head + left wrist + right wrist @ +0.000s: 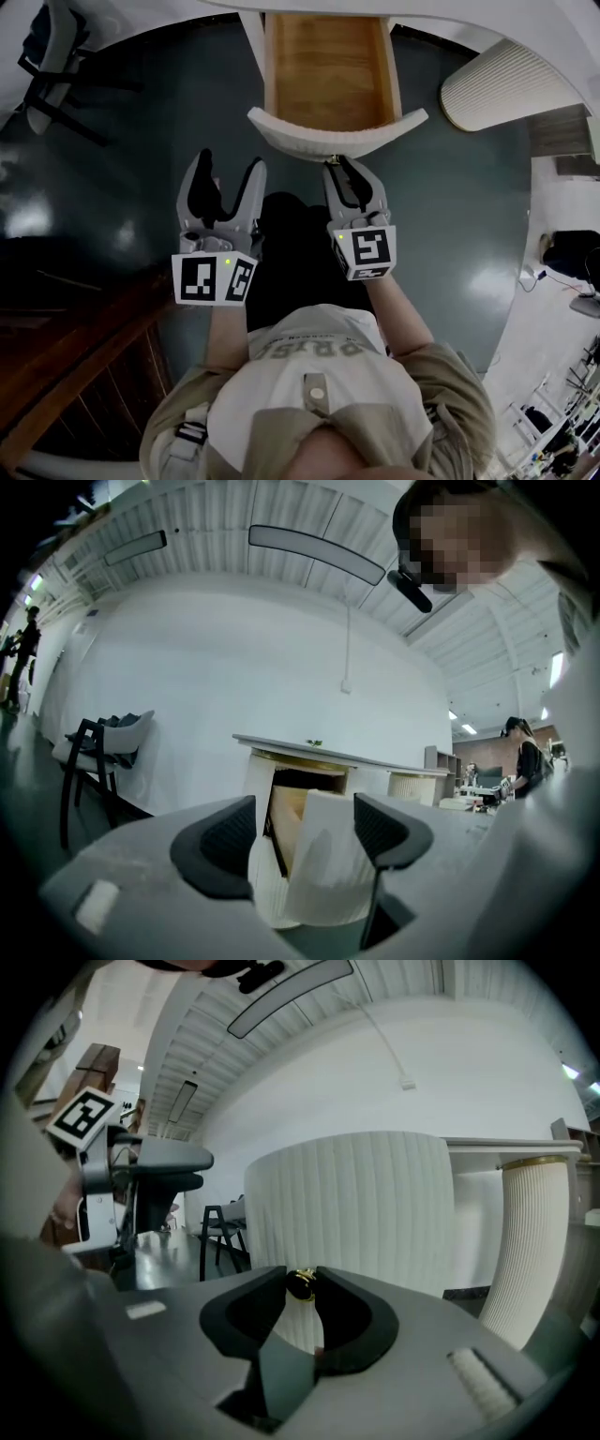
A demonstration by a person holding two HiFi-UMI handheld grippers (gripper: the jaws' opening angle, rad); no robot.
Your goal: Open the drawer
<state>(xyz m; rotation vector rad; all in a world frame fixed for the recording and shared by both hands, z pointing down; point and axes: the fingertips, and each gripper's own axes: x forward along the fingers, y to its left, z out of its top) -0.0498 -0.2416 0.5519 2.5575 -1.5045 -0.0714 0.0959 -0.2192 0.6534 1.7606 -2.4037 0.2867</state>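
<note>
The drawer [328, 70] stands pulled far out of the white cabinet, its wooden inside showing and its ribbed white curved front [337, 134] toward me. My right gripper [336, 166] is shut on the small dark and gold knob [301, 1284] at the middle of that front [356, 1213]. My left gripper [228, 173] hangs open to the left of the drawer, apart from it, with nothing between its fingers. In the left gripper view the open drawer [314, 855] shows beyond the open left gripper [302, 836].
A dark chair [56, 66] stands far left on the dark glossy floor. A ribbed white rounded unit [506, 84] sits right of the drawer. Brown wooden furniture [66, 356] lies at my lower left. People stand at desks in the far background [525, 757].
</note>
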